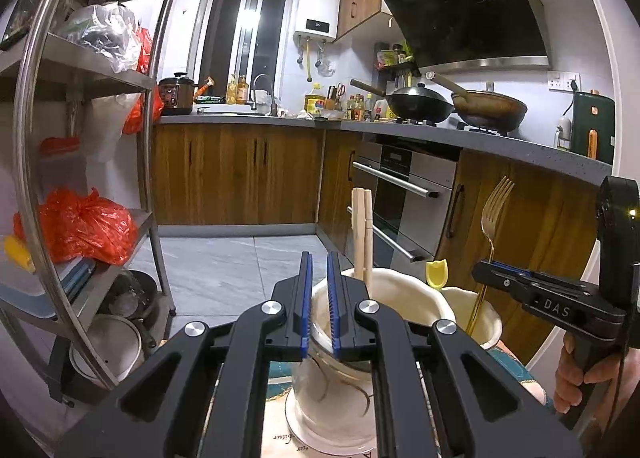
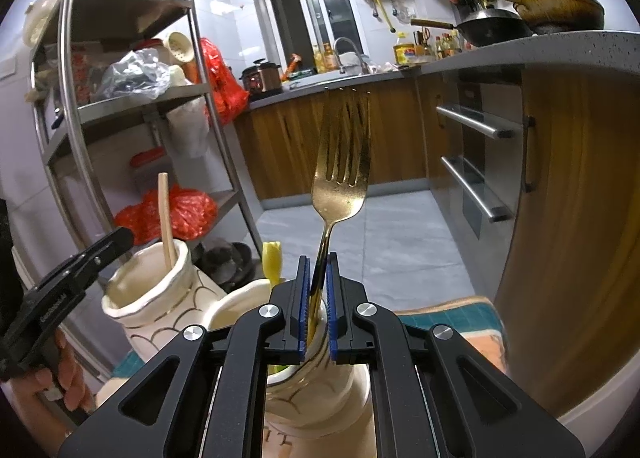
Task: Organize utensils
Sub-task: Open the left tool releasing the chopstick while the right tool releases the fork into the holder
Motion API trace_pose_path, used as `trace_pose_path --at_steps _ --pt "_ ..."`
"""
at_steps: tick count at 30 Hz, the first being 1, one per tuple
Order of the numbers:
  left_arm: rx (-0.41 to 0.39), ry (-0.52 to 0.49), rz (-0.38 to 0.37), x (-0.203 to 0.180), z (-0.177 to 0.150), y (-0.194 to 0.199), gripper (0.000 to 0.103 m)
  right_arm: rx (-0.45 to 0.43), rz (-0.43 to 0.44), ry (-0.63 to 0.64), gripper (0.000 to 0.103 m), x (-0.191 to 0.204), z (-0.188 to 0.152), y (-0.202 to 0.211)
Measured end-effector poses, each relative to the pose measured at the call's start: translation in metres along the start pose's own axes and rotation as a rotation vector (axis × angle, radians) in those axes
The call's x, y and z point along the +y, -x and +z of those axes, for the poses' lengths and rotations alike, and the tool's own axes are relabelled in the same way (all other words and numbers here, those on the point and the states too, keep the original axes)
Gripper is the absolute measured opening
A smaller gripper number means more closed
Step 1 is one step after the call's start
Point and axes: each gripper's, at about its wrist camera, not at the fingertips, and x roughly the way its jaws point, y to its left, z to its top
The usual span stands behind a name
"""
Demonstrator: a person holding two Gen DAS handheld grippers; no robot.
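Note:
My right gripper [image 2: 318,262] is shut on the handle of a gold fork [image 2: 340,178], tines up, with the handle's lower end inside a cream vase [image 2: 320,390] that also holds a yellow utensil [image 2: 273,262]. From the left wrist view the fork [image 1: 494,214], the right gripper [image 1: 490,272] and that vase [image 1: 486,314] are at the right. My left gripper [image 1: 318,262] is nearly closed and empty, above the rim of another cream vase [image 1: 336,390] holding wooden chopsticks [image 1: 362,234]. That vase [image 2: 160,298] and a chopstick [image 2: 166,218] show at the left of the right wrist view.
A steel shelf rack [image 1: 92,138] with red bags stands at the left. Wood cabinets and an oven [image 1: 404,194] run behind, under a grey counter [image 1: 480,142] with two woks. The vases stand on a patterned mat [image 2: 460,318].

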Motion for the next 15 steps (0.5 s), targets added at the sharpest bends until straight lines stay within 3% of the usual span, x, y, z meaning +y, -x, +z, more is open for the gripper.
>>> trace_pose_path --at_steps 4,5,6,10,12,15 --pt "-0.002 -0.001 0.000 -0.001 0.002 0.005 0.008 -0.006 0.005 -0.006 0.015 -0.002 0.001 0.002" --pt "0.000 0.001 0.000 -0.001 0.003 0.006 0.013 -0.009 0.003 -0.004 0.018 -0.002 0.000 0.004" --pt "0.000 0.001 0.003 -0.002 0.003 0.008 0.024 -0.010 0.005 -0.006 0.023 -0.002 0.000 0.006" --pt "-0.017 -0.006 0.005 -0.004 0.006 0.020 0.043 -0.017 0.019 -0.020 0.043 -0.006 -0.002 0.020" --pt "-0.020 -0.007 0.007 -0.007 0.006 0.027 0.059 -0.028 0.030 -0.019 0.065 -0.007 -0.003 0.032" --pt "-0.026 -0.008 -0.004 -0.011 0.004 0.040 0.086 -0.043 0.044 0.000 0.083 -0.005 -0.007 0.048"
